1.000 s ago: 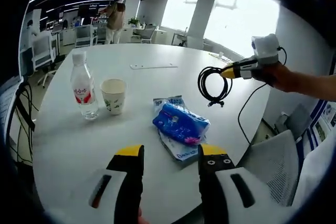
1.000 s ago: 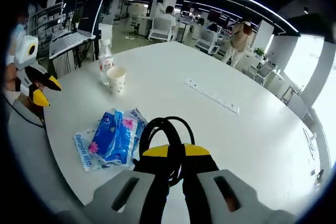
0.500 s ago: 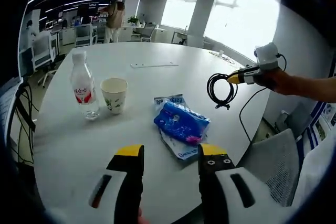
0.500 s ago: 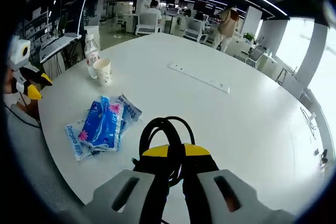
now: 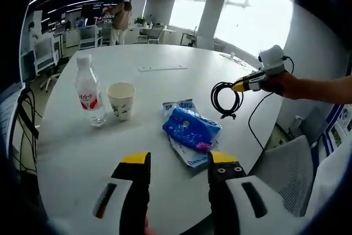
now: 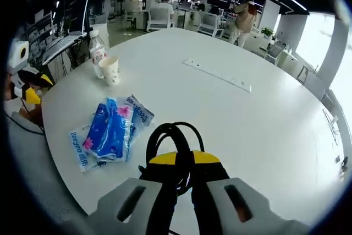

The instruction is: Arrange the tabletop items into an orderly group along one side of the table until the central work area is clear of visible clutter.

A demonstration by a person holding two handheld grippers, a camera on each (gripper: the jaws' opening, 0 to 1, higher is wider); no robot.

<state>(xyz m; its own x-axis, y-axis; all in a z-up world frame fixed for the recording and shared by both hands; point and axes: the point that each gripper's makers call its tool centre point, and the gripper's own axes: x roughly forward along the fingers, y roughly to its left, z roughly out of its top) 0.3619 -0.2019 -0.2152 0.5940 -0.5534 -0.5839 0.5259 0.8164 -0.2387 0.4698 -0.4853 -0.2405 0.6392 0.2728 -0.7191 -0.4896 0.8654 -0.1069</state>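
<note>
right gripper (image 6: pixel 184 160) jaws clenched on the coiled black cable (image 5: pixel 224 98), now swinging it back in toward the tissue packs (image 5: pixel 191 129); left gripper (image 5: pixel 177 163) jaws hanging released over the bench's near edge

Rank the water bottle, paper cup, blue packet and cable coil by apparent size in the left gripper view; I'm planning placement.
1. Blue packet
2. Water bottle
3. Cable coil, held aloft, so true size is unsure
4. Paper cup

White table (image 5: pixel 165 89) bears bottle (image 5: pixel 88 90), cup (image 5: pixel 121 100), tissue packs (image 5: pixel 191 129).
</note>
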